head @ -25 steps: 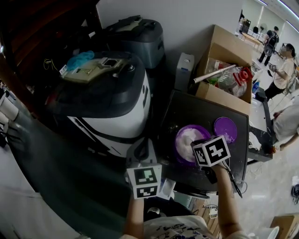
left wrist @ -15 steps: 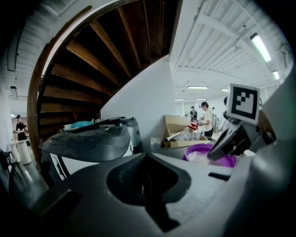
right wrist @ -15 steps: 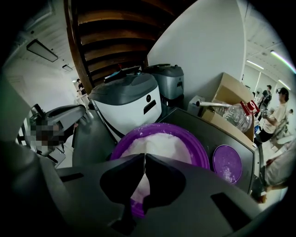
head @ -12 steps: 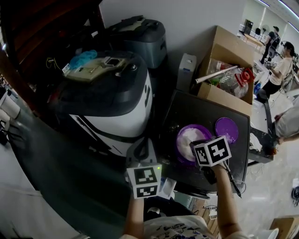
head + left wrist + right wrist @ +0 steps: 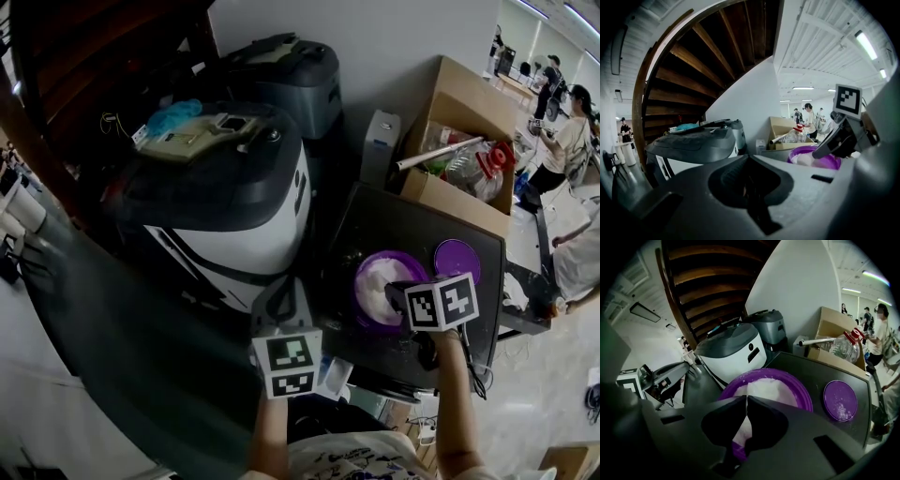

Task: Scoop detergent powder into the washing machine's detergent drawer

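Nearest the person, the left claw [image 5: 748, 159] has its jaws pressed together, with nothing I can make out between them. It sits off the near left corner of the dark worktop [image 5: 412, 230] and points toward the washing machine [image 5: 225, 202]. The right claw [image 5: 746, 399] is also closed to a hairline seam. A pale sliver shows in that seam, and I cannot tell whether it is a thin handle or only powder seen behind. No scoop can be picked out in any view.

The relation that matters is this one. The detergent powder [image 5: 766, 387] lies heaped in a purple bowl [image 5: 804, 397] straight ahead of the right claw and just below its tips. That claw is clearly the nearer of the two. The bowl is round, so it has no long axis to line up with. The washing machine stands to the left of the bowl, just beside the worktop's left edge. By my reading, any load of powder has to travel leftward across the left claw's side. The detergent drawer itself I cannot identify.

- Claws: two.
- Bowl of powder: one.
- Purple lid [image 5: 840, 400]: one, flat on the worktop just right of the bowl and dusted with powder.
- Washing machine: one.

Farther back stand:

- one grey appliance [image 5: 281, 75]
- one small white container [image 5: 379, 141]
- one open cardboard box [image 5: 459, 103] of clutter

Several people stand beyond.
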Action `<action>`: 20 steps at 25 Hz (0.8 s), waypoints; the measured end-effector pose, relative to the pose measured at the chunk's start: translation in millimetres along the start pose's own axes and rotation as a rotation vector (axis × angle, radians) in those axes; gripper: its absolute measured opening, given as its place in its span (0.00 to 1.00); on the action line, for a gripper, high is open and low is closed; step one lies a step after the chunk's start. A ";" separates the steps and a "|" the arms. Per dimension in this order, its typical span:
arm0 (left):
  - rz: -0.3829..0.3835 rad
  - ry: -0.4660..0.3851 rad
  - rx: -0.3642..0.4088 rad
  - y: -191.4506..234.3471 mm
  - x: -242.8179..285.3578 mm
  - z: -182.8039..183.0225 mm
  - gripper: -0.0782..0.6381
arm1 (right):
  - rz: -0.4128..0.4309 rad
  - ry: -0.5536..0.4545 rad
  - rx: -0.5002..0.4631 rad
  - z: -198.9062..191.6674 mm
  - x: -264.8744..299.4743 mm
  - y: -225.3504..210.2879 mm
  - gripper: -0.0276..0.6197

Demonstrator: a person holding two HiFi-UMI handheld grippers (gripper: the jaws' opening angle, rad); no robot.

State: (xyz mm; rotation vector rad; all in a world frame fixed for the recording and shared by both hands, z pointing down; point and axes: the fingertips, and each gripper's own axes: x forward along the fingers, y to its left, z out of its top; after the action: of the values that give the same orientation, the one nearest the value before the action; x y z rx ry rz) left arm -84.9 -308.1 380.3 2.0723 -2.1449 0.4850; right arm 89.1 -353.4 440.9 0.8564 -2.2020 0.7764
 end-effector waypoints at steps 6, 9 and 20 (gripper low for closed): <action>0.012 -0.012 -0.003 -1.6 -4.5 1.0 0.11 | 0.035 -0.052 0.057 -0.6 -9.2 -2.2 0.07; 0.006 -0.017 -0.002 -2.8 -7.1 1.8 0.11 | 0.049 -0.090 0.104 -1.4 -15.2 -1.6 0.07; -0.059 -0.034 0.014 -5.3 -26.6 2.9 0.11 | 0.123 -0.342 0.435 -1.1 -36.9 5.9 0.07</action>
State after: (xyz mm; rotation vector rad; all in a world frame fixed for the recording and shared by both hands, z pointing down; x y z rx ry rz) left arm -77.8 -283.8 370.2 2.1595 -2.0970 0.4627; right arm 106.5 -335.8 413.0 1.1399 -2.4401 1.2810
